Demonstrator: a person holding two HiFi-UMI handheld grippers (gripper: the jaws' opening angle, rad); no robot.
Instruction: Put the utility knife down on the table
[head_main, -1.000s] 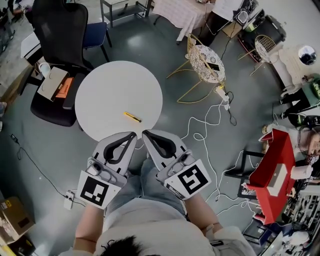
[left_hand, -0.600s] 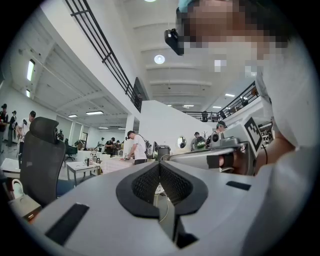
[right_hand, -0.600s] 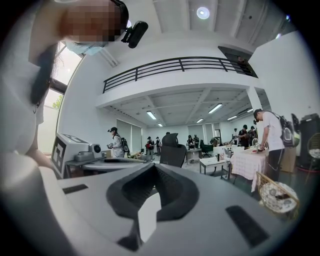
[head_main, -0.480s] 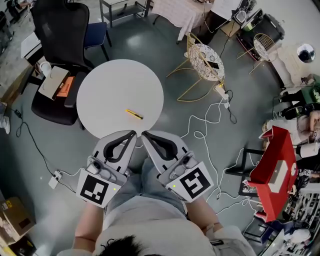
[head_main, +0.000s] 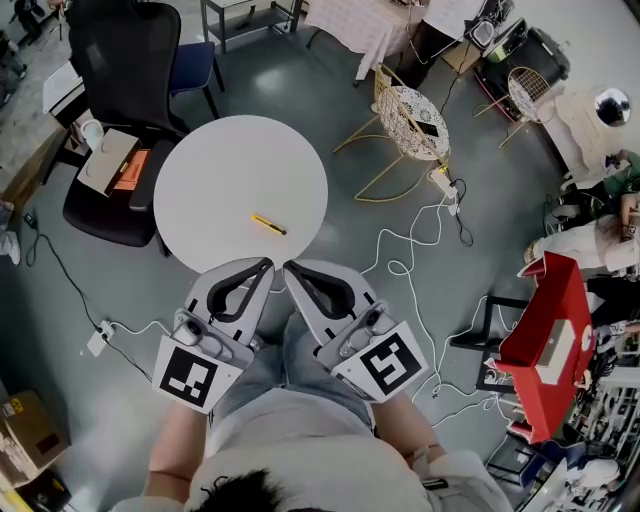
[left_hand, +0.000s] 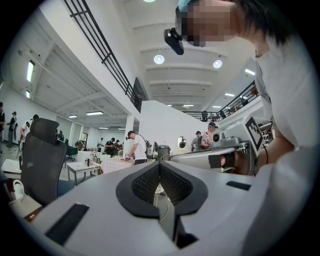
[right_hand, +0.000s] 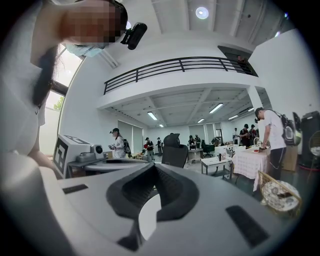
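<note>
While the grey floor takes up most of the head view, a round white table stands on it just ahead of the person, with a black chair at its far left and a gold wire chair well off to its right. White cables trail over the floor between the table and a red bin.

Both grippers are held side by side over the person's lap, tips pointing at the table's near edge. The left gripper has its jaws together, tips meeting, nothing between them. The right gripper is the same: jaws together and empty.

The knife, small and yellow, lies flat on the table's near right part, apart from both grippers.
</note>
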